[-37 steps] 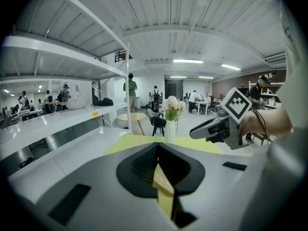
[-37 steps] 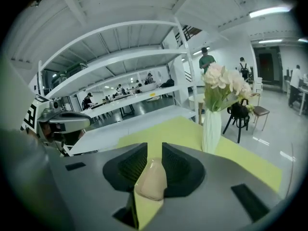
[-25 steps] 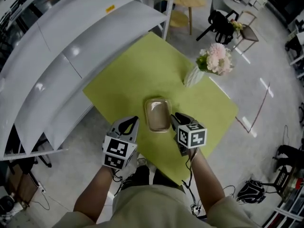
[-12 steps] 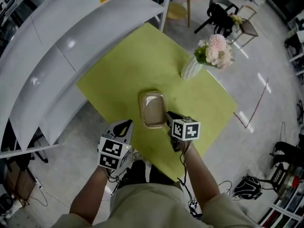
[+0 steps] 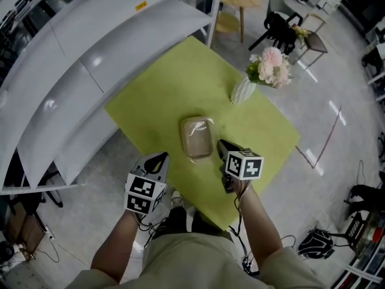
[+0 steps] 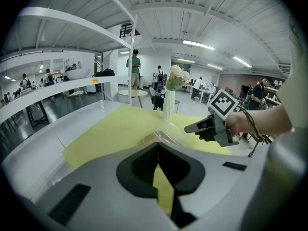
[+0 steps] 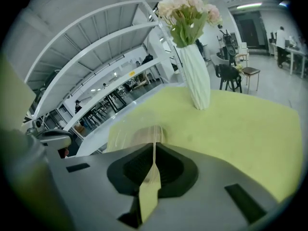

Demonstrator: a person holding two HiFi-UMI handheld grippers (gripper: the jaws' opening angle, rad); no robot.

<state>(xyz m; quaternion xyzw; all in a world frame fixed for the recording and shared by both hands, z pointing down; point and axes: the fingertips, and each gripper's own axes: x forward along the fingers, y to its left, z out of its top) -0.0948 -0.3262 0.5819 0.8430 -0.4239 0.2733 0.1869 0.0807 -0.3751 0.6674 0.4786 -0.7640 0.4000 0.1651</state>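
White shelves (image 5: 90, 47) run along the left of the yellow-green worktop (image 5: 174, 89). The left tongs (image 5: 157, 157) hang off the worktop's near left edge, tips aimed across it. In the left gripper view they are clenched, with nothing between them and only a sliver of yellow showing under the seam.

The tray (image 5: 197, 138), a shallow clear one with a tan tint, lies flat near the middle of the worktop, right of the left tongs and apart from them.

The right tongs (image 5: 221, 143) sit just beside the tray's right edge. In the right gripper view they are pressed together and grasp nothing, and the tray lies straight ahead of them.

Further right and back, a white ribbed vase (image 5: 242, 91) of pale pink flowers (image 5: 269, 66) stands upright, well apart from the tray.
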